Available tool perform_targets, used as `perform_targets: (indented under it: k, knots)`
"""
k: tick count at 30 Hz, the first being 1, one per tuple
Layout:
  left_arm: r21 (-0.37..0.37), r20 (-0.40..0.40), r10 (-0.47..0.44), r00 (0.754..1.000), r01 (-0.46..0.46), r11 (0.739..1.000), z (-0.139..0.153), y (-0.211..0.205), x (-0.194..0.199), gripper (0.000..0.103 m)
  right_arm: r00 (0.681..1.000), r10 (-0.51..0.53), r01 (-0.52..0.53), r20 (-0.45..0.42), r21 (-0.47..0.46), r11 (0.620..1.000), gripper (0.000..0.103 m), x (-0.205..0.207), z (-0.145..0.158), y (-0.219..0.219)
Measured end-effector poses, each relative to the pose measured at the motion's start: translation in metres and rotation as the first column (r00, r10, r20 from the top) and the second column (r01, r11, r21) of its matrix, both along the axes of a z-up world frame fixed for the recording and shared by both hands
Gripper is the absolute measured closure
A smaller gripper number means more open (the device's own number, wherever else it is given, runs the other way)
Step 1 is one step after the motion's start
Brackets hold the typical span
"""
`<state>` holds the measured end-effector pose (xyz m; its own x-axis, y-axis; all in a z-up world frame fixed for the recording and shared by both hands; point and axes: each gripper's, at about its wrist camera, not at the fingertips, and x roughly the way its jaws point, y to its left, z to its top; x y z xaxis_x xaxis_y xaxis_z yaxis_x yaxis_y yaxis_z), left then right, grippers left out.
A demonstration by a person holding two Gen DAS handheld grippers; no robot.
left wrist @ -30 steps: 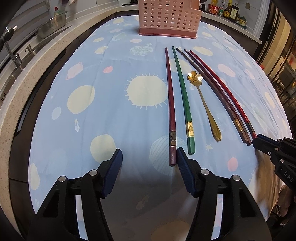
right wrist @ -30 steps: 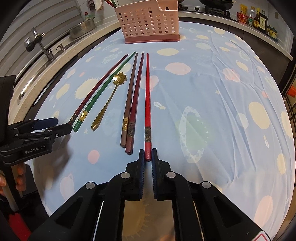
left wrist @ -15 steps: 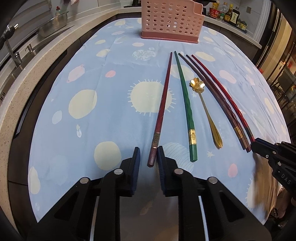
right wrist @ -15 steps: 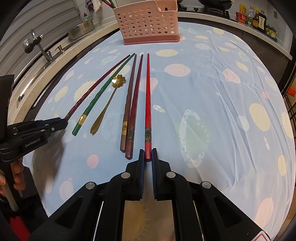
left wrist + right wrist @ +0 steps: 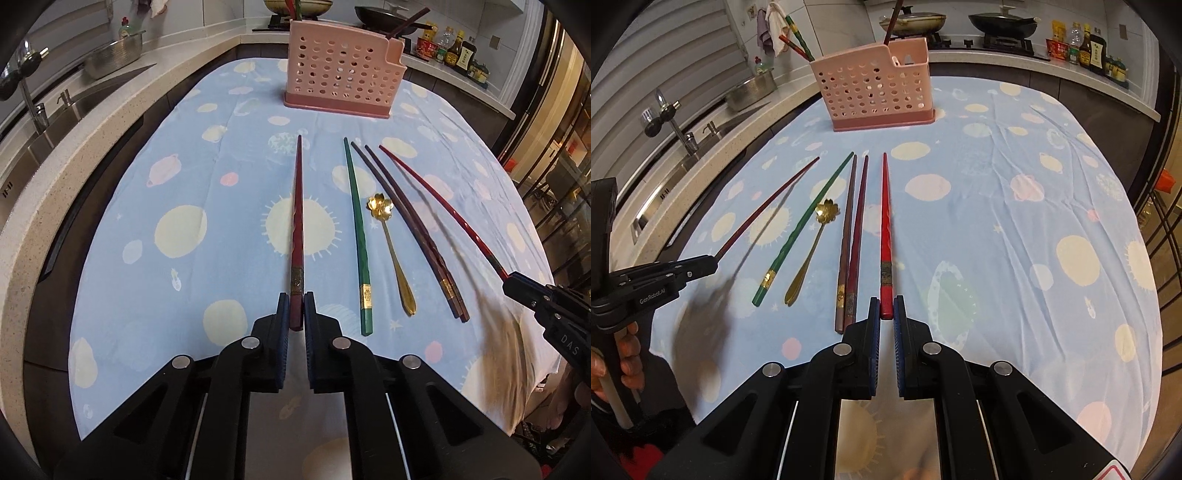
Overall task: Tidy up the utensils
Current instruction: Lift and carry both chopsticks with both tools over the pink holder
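Both chopsticks are up off the counter now: left tool just clamped the maroon chopstick, right tool grips the red chopstick, tips aimed at the pink holder ahead.

Two chopsticks lifted, others flat

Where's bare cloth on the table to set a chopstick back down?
Free: the wide stretch right of the bright red chopstick out to the tablecloth edge, and the strip left of the dark red chopstick. Crowded: green chopstick, gold spoon and brown pair between them.
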<state>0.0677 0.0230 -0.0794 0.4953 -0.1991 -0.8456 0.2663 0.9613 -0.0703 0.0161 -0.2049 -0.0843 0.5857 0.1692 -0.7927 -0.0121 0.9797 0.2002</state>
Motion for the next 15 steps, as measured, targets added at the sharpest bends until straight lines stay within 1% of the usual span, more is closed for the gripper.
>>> perform_targets:
  k: [7, 13, 15]
  knots:
    - [-0.037, 0.086, 0.032, 0.996, -0.029, 0.999, 0.041, 0.008, 0.008, 0.095, 0.993, -0.025, 0.024, 0.112, 0.010, 1.000, 0.097, 0.005, 0.046, -0.013]
    - [-0.064, 0.168, 0.051, 0.985, -0.040, 0.997, 0.076, 0.011, 0.021, 0.096, 0.976, -0.055, 0.052, 0.210, 0.020, 0.998, 0.097, 0.015, 0.086, -0.026]
    - [-0.072, 0.184, 0.057, 0.981, -0.045, 0.996, 0.084, 0.011, 0.025, 0.095, 0.970, -0.065, 0.059, 0.236, 0.029, 0.998, 0.097, 0.020, 0.097, -0.031]
